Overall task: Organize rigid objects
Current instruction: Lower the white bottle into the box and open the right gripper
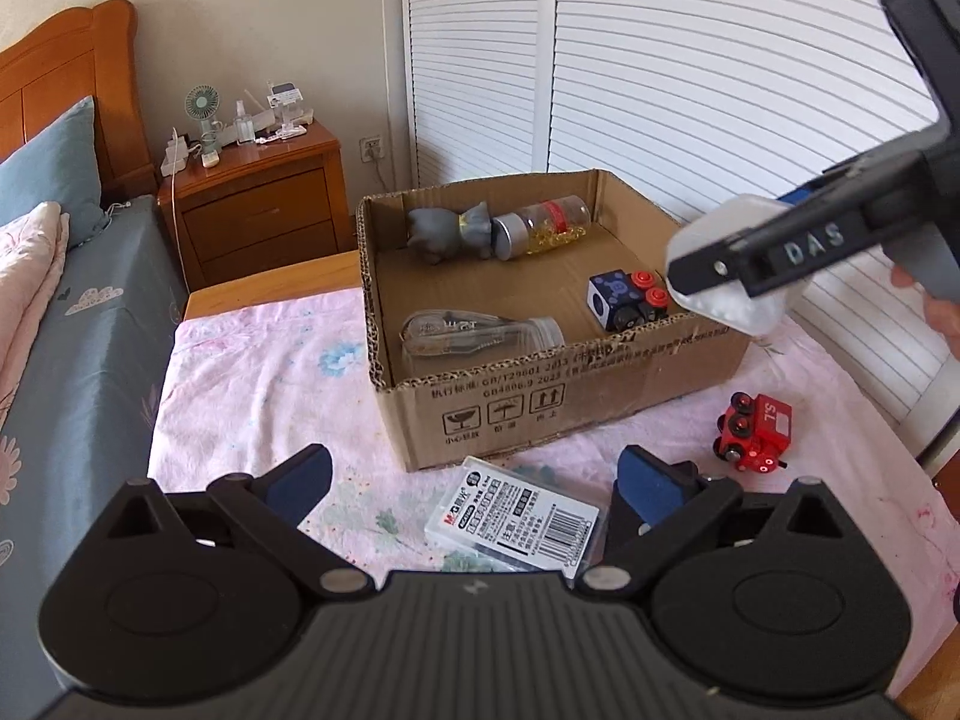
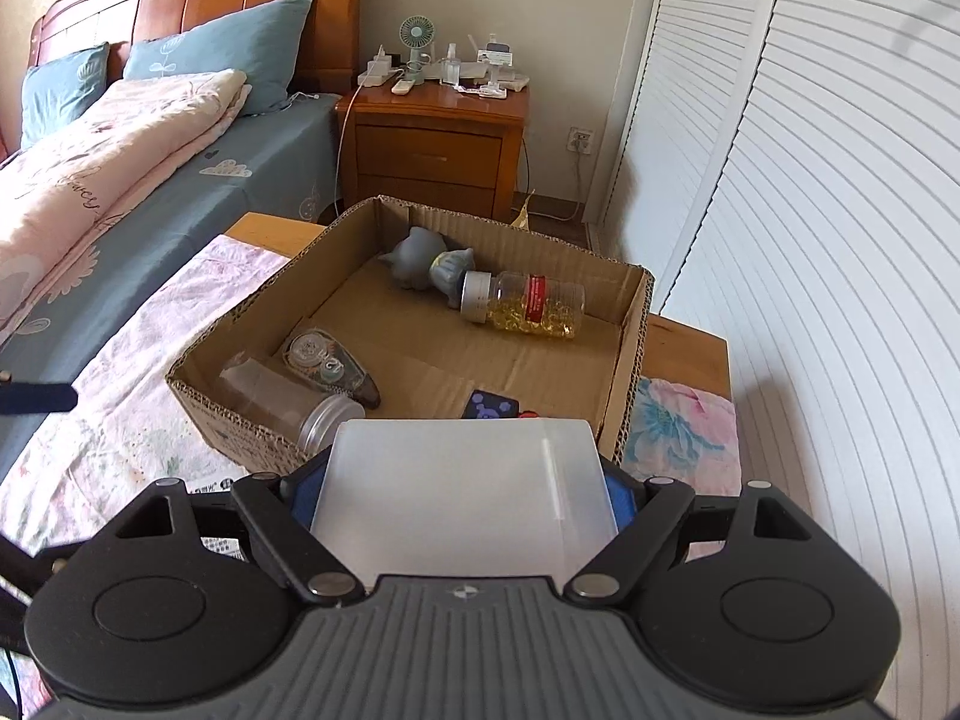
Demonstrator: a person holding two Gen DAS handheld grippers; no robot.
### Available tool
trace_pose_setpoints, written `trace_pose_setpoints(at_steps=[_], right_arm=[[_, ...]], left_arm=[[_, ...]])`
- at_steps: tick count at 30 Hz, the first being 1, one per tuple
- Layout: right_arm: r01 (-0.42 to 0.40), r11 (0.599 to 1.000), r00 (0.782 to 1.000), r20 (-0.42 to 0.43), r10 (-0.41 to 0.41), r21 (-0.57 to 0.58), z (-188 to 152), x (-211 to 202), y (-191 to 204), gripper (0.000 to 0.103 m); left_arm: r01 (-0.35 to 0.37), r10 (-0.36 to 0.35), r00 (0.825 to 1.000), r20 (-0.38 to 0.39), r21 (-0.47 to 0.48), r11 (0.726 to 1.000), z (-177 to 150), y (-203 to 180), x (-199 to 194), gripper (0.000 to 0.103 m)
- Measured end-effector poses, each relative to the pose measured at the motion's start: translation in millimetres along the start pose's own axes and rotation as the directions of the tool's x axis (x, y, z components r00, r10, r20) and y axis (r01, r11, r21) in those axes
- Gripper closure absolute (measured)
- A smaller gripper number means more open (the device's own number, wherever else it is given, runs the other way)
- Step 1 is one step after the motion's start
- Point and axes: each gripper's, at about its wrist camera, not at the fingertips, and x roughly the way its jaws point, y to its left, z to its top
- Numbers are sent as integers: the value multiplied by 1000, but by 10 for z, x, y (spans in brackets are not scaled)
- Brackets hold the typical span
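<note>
A cardboard box (image 1: 570, 384) stands on the pink flowered cloth. Inside lie a grey figurine (image 1: 441, 228), a capsule bottle (image 1: 543, 225), a clear jar (image 1: 480, 333) and a blue-black toy block (image 1: 627, 300). My right gripper (image 2: 462, 492) is shut on a translucent white plastic box (image 2: 462, 480), held above the cardboard box's near right corner (image 2: 624, 420); it shows in the left wrist view (image 1: 729, 264). My left gripper (image 1: 474, 480) is open above a flat staples pack (image 1: 516, 516). A red toy train (image 1: 753, 435) lies right of the box.
A bed (image 2: 120, 150) lies to the left. A wooden nightstand (image 1: 258, 204) with a small fan and chargers stands behind. White louvred doors (image 1: 660, 60) run along the right. The table's wooden edge (image 2: 690, 354) shows past the cloth.
</note>
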Motion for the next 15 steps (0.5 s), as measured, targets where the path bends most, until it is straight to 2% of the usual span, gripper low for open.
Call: trace_pose_setpoints(at_steps=[15], right_arm=[[34, 985, 995, -95, -18, 170, 684, 921, -286, 17]], left_arm=[[2, -3, 1000, -4, -71, 997, -205, 55, -94, 2]])
